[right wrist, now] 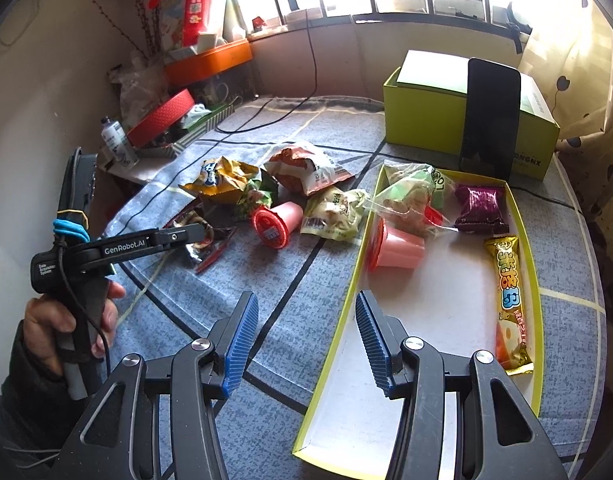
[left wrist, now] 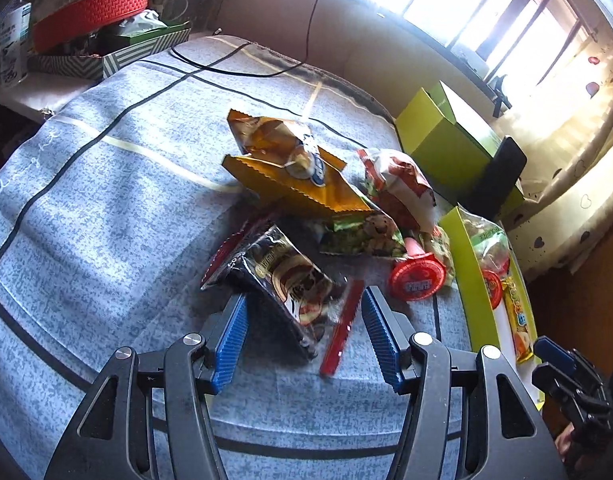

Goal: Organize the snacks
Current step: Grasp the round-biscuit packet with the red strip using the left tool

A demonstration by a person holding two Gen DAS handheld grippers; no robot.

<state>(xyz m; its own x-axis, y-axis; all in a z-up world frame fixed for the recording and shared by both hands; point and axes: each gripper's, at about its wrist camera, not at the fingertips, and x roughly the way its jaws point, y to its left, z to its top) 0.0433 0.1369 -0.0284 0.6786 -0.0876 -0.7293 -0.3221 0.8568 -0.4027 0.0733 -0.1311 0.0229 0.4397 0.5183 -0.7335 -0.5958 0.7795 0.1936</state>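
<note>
A dark snack packet with red edges [left wrist: 286,280] lies on the blue-grey cloth between the jaws of my left gripper [left wrist: 305,296]. The pads stand apart from it, so the gripper is open. In the right wrist view the left gripper [right wrist: 194,236] hovers over that packet [right wrist: 204,246]. My right gripper [right wrist: 306,299] is open and empty above the near left wall of the yellow-green tray [right wrist: 348,300]. The tray holds a pink cup [right wrist: 398,248], a clear bag [right wrist: 410,196], a purple packet [right wrist: 480,208] and a gold bar [right wrist: 510,304].
Loose on the cloth are a yellow chip bag [right wrist: 222,178], a red-and-white bag [right wrist: 302,168], a green packet [right wrist: 258,196], a tipped pink cup [right wrist: 276,220] and a pale packet [right wrist: 334,212]. Behind the tray, a phone [right wrist: 490,116] leans on a green box [right wrist: 426,120]. A cable [right wrist: 266,120] crosses the back.
</note>
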